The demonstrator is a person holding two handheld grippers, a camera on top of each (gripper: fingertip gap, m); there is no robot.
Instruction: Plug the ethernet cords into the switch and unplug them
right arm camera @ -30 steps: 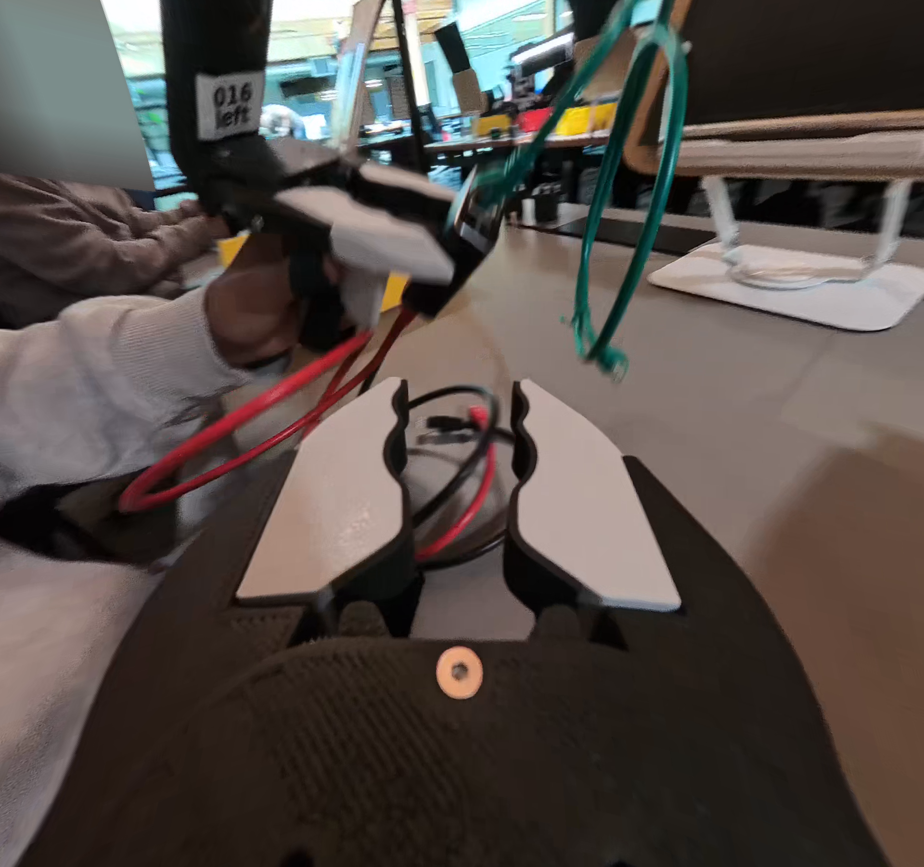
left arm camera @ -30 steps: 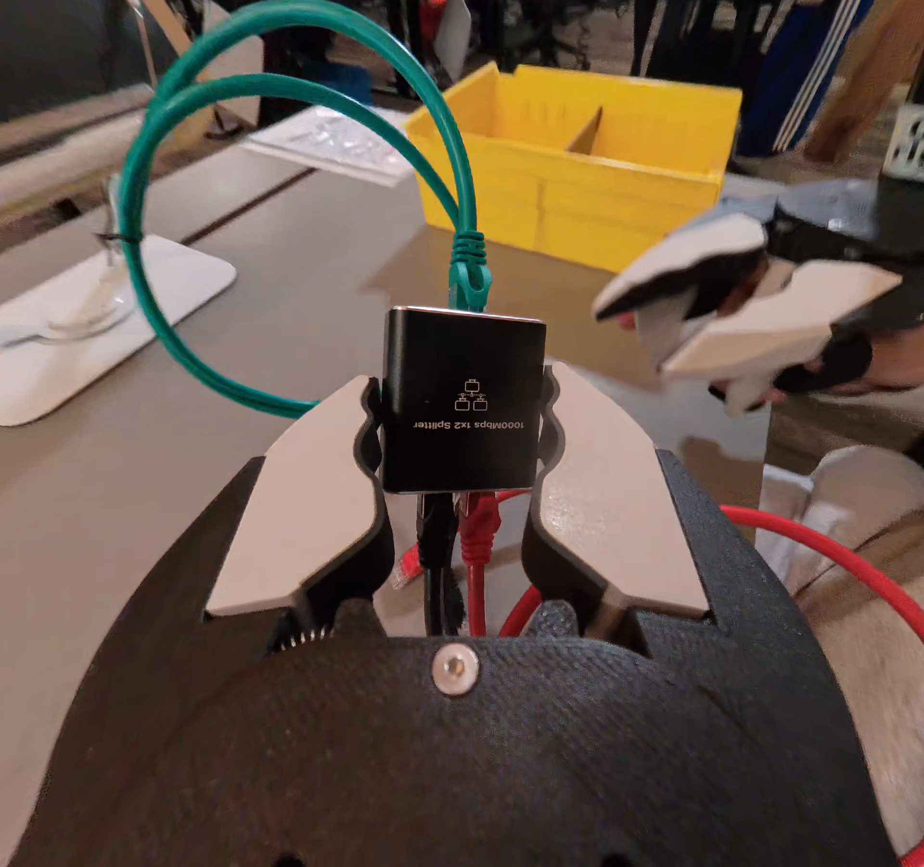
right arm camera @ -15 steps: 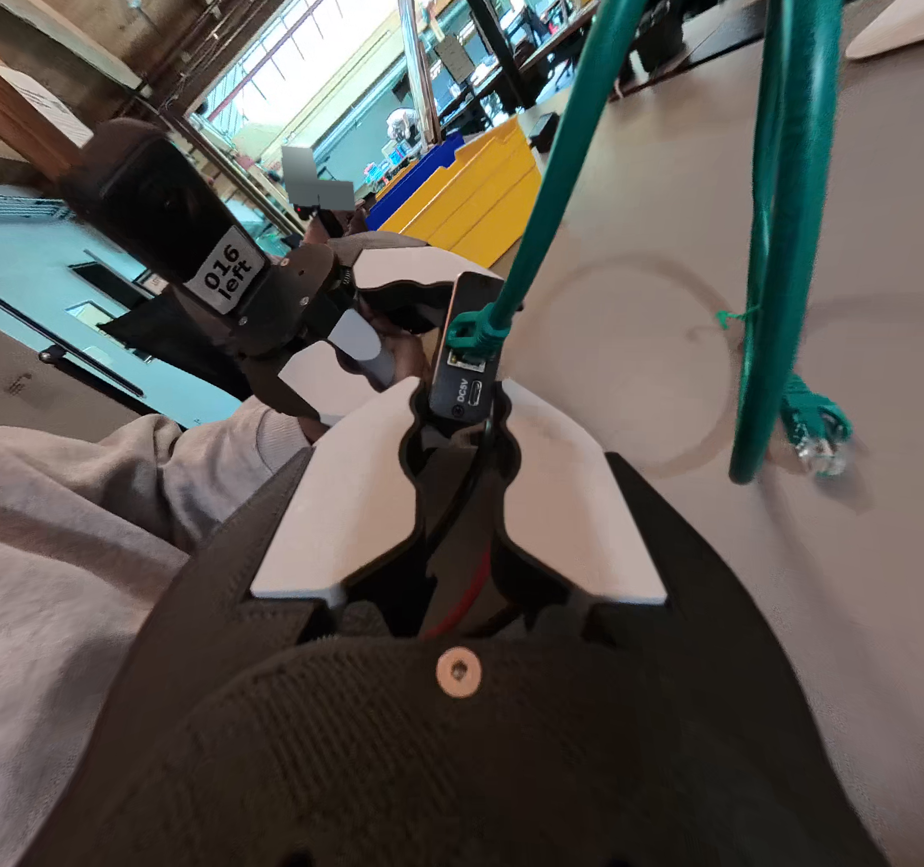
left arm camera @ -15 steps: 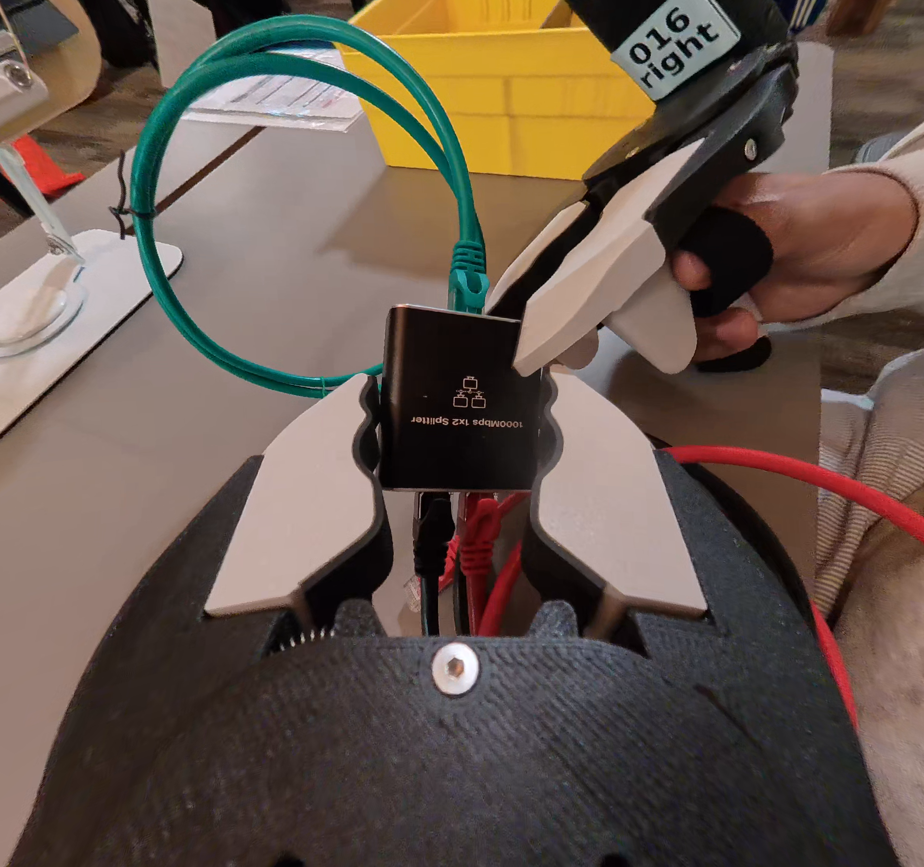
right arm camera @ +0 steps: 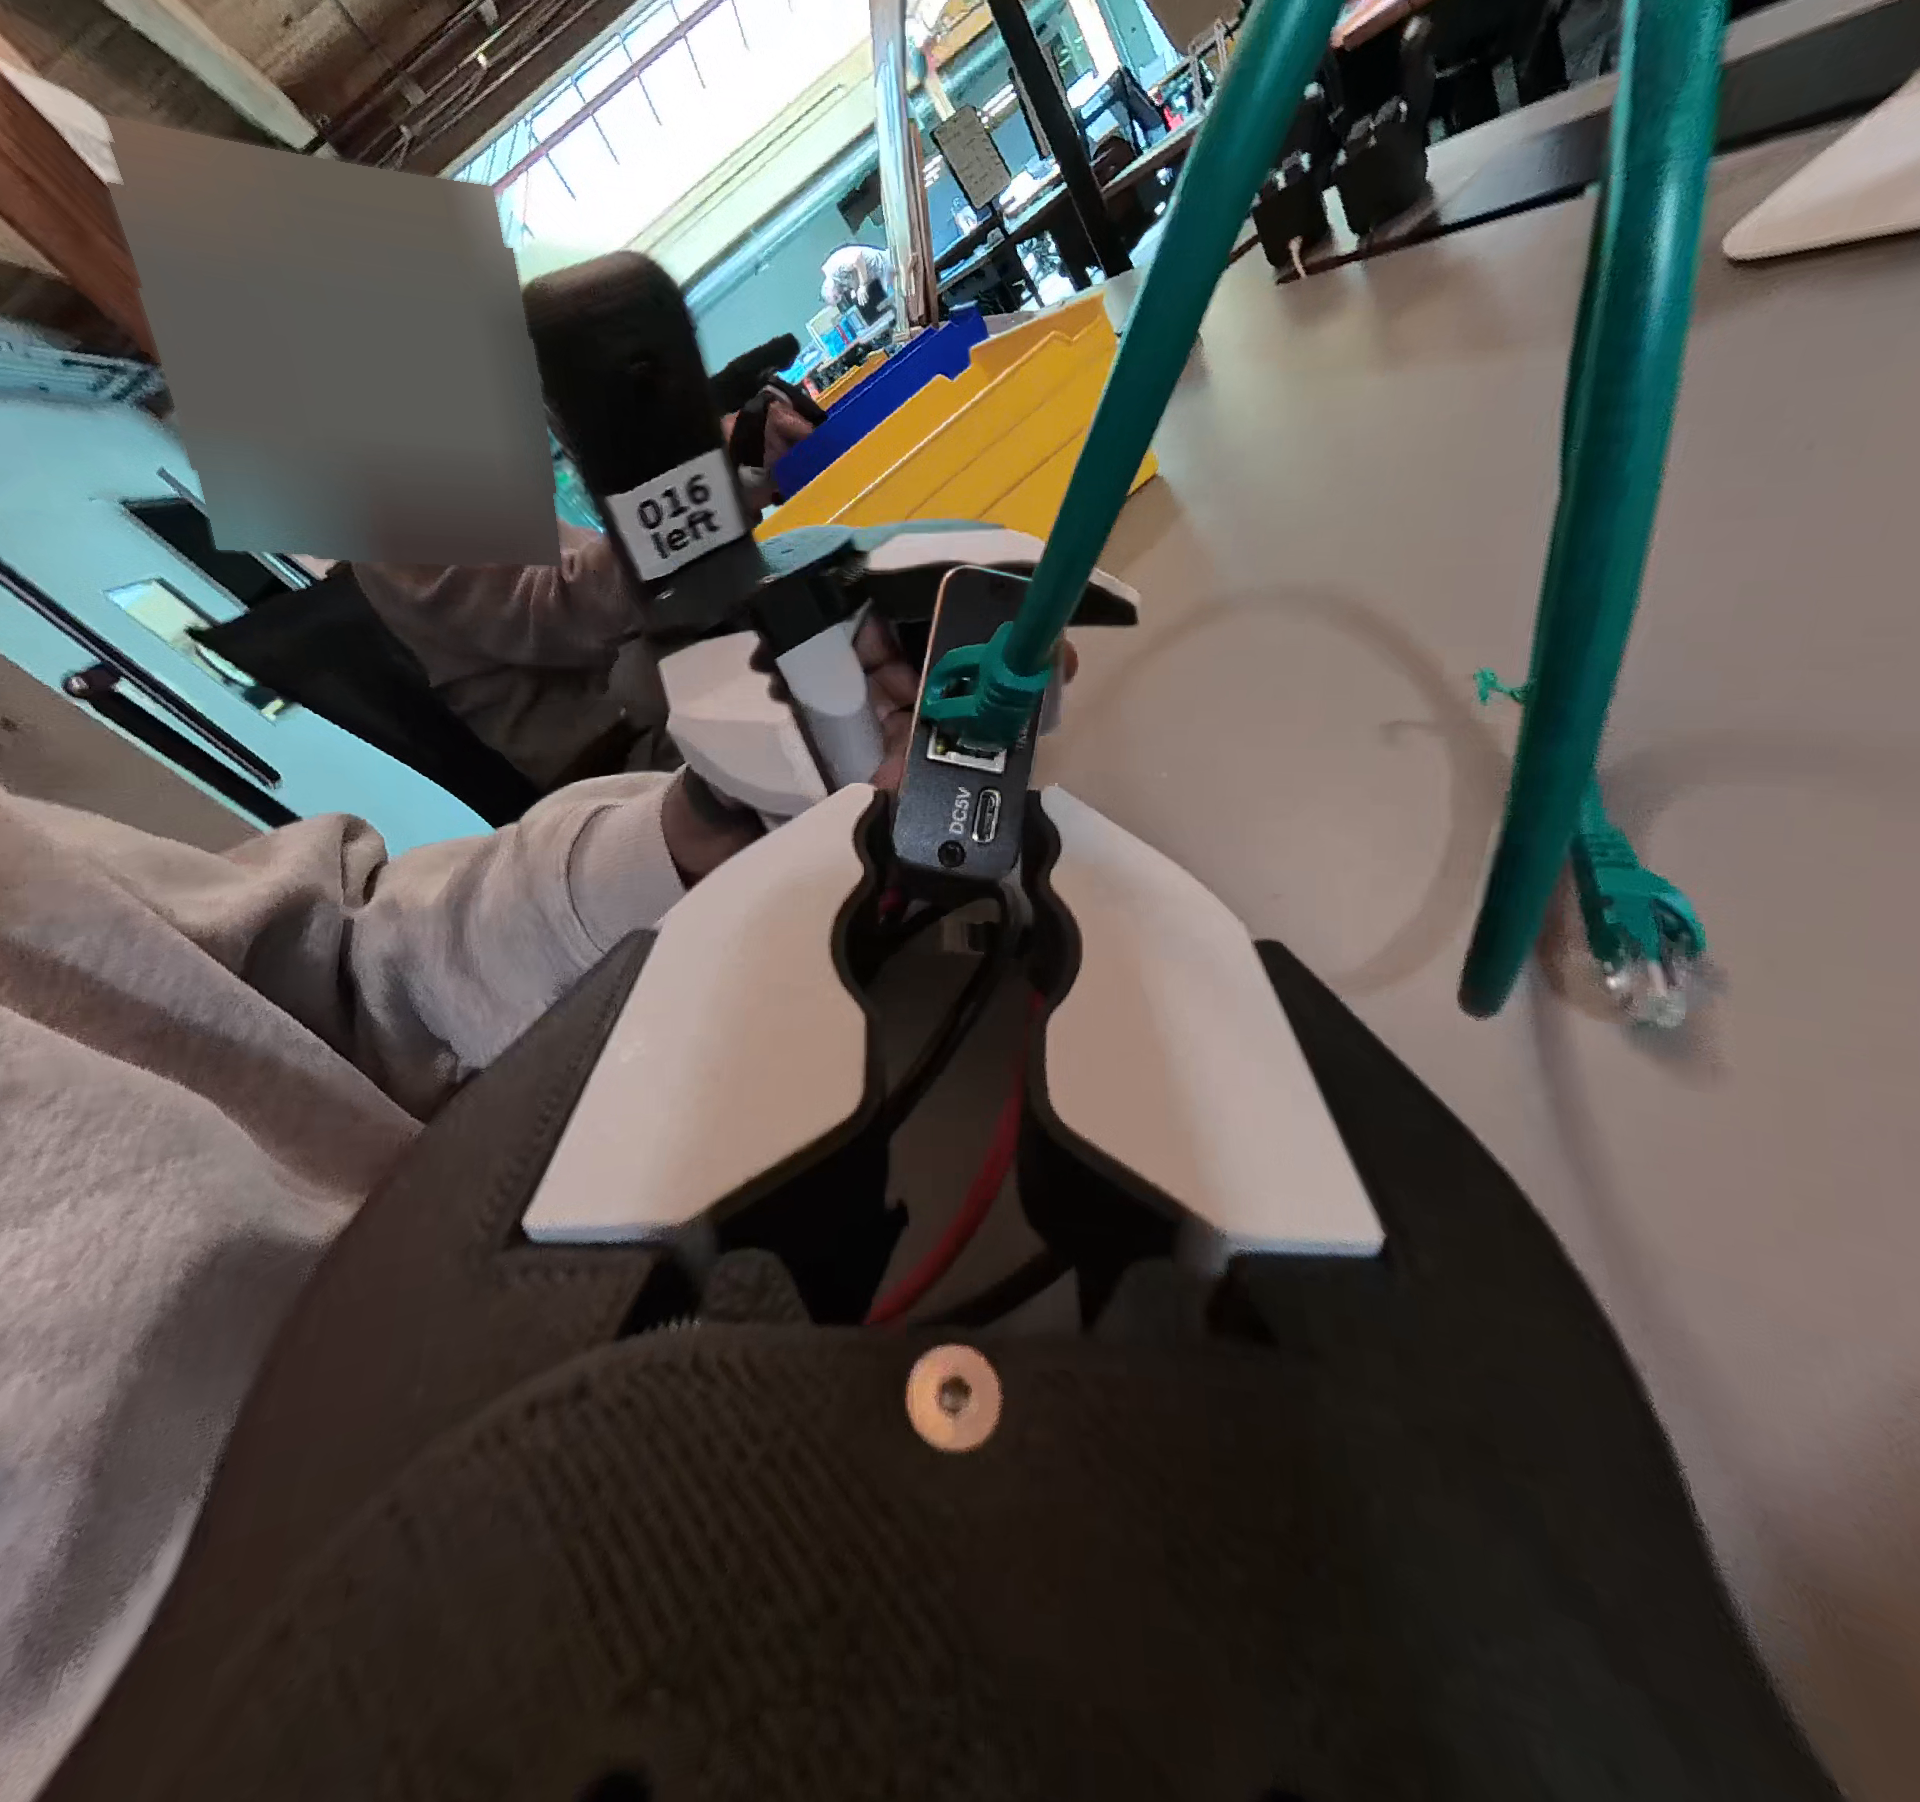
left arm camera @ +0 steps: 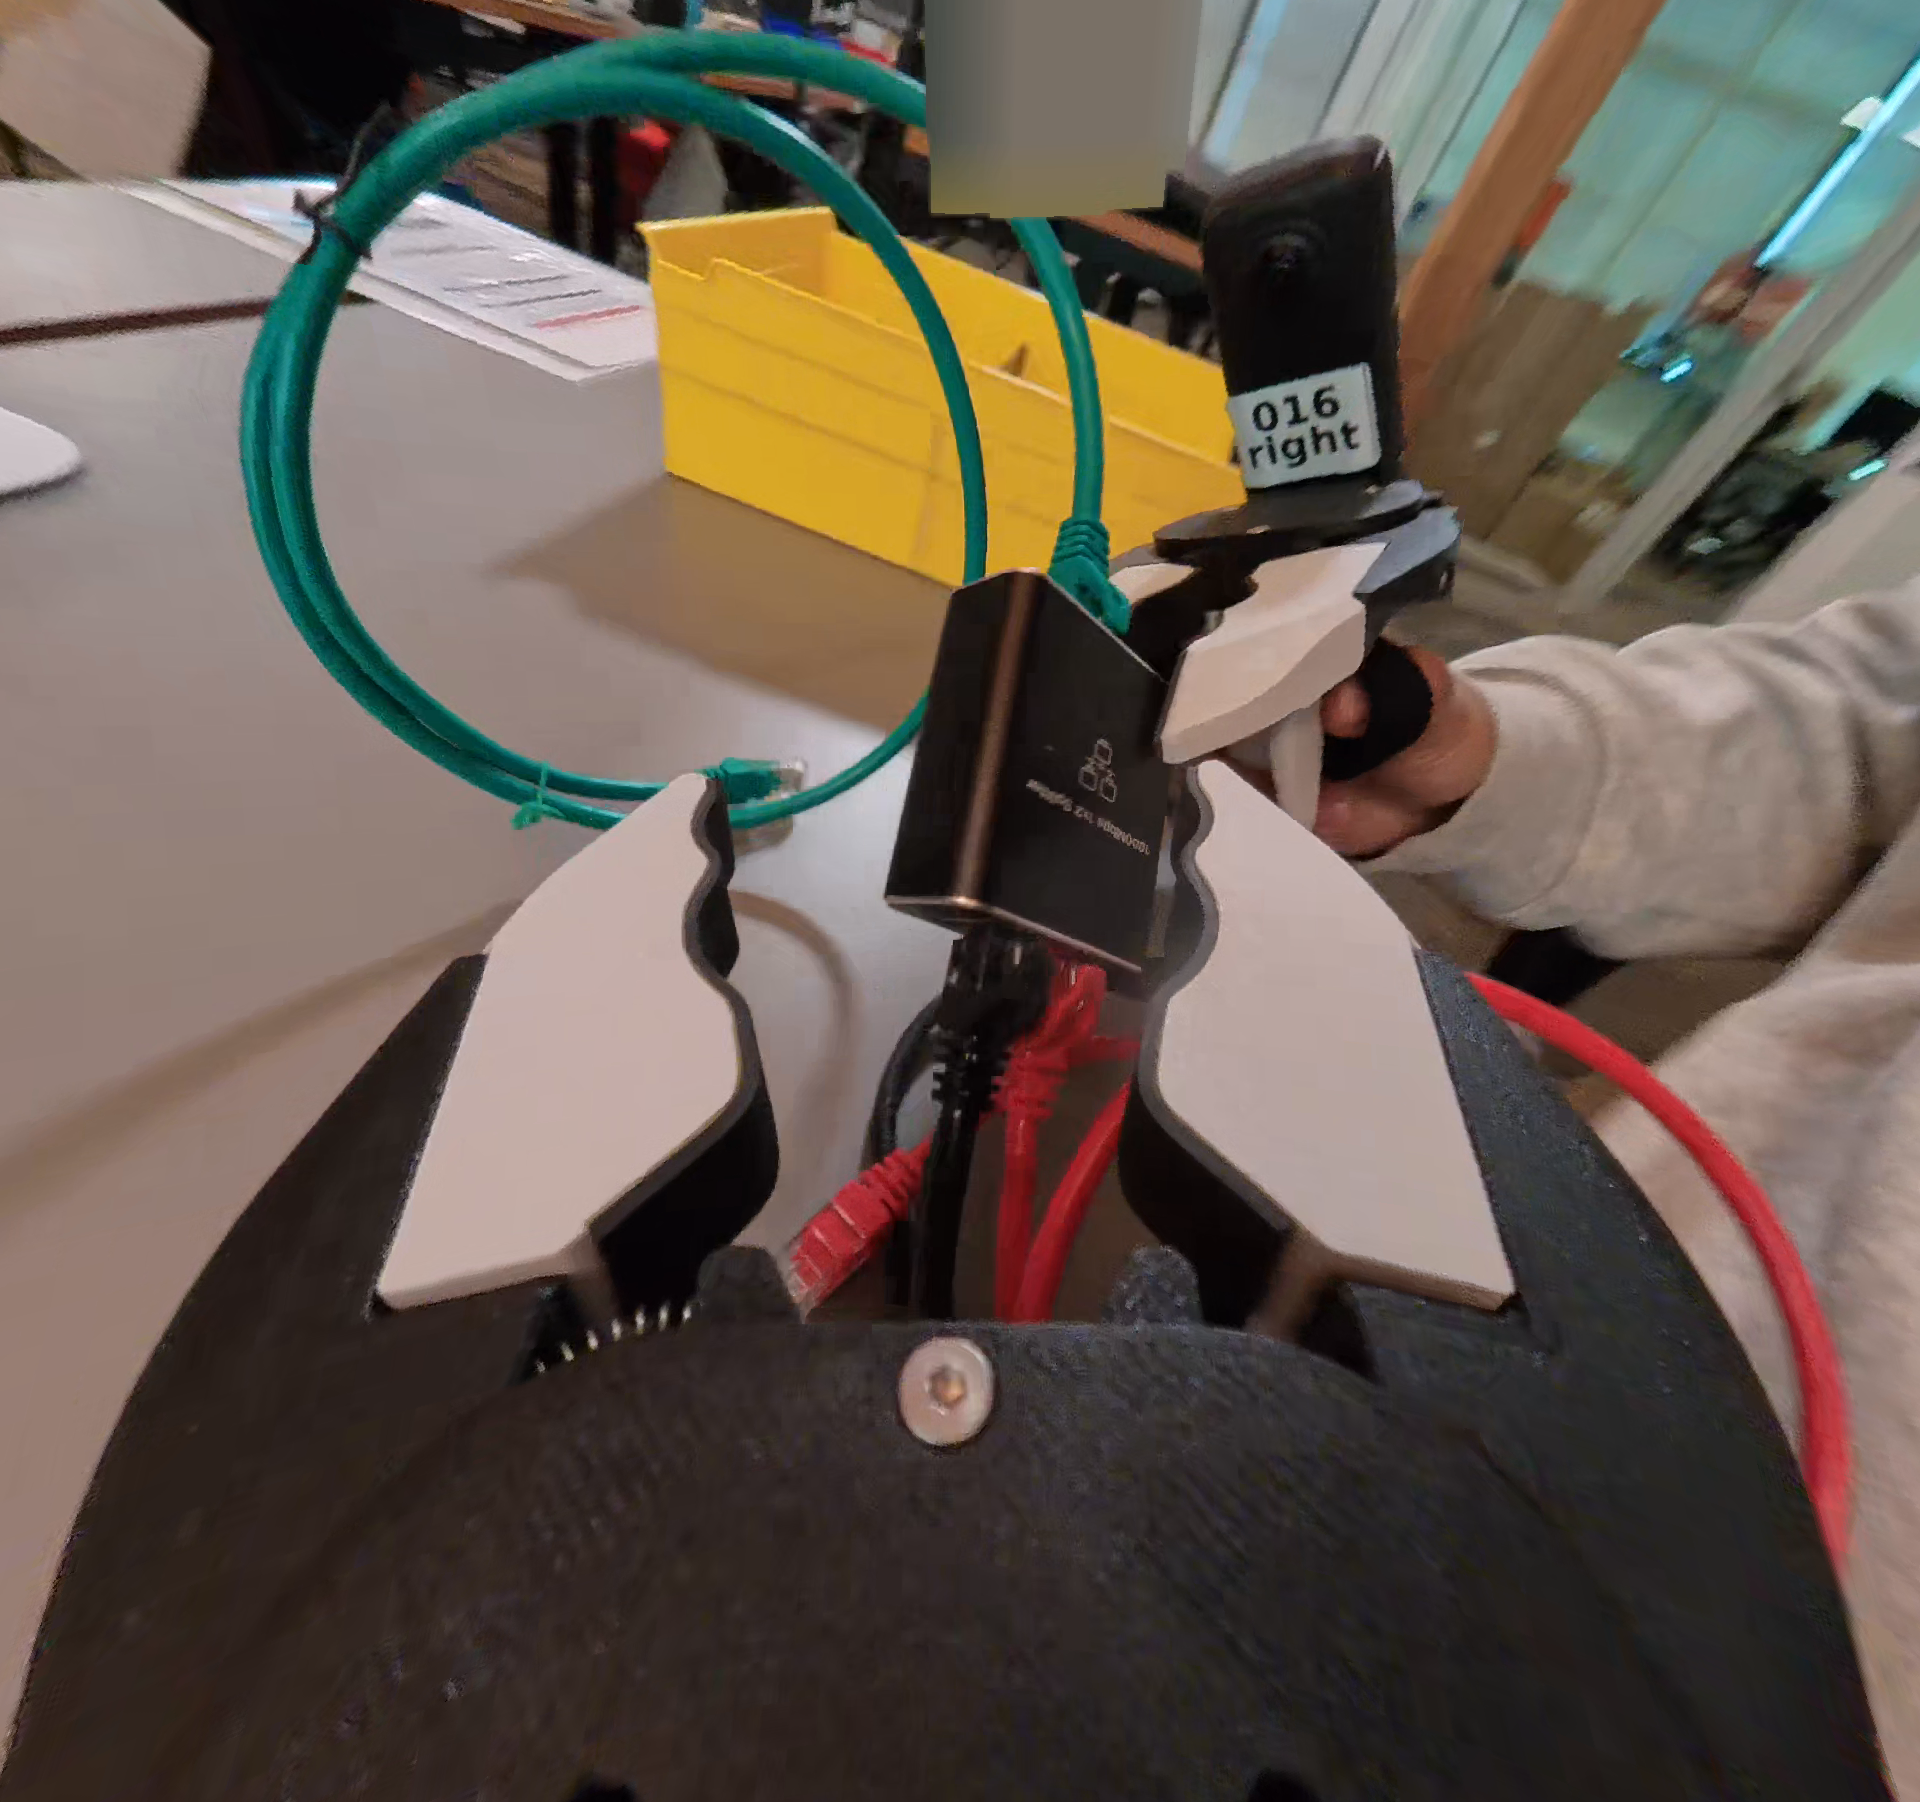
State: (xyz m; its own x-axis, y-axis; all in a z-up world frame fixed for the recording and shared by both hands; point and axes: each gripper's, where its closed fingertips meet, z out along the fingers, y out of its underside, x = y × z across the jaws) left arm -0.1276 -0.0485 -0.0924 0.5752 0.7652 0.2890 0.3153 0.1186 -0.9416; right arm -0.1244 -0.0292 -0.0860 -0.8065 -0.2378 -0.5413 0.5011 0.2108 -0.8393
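Black switch (left arm camera: pixel 1039 776) sits clamped at the tips of the right tongs (right arm camera: pixel 956 843), while the left tongs (left arm camera: pixel 956 838) stand apart around it. Green cord (right arm camera: pixel 982 692) is plugged in ahead; keep the clamp firm and pull straight along the port.

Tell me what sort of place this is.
Most likely a shared workshop or lab space, not a home. Long work tables stand in rows, yellow parts bins sit on the near one, and the right wrist view shows exposed ceiling beams with big industrial windows behind.
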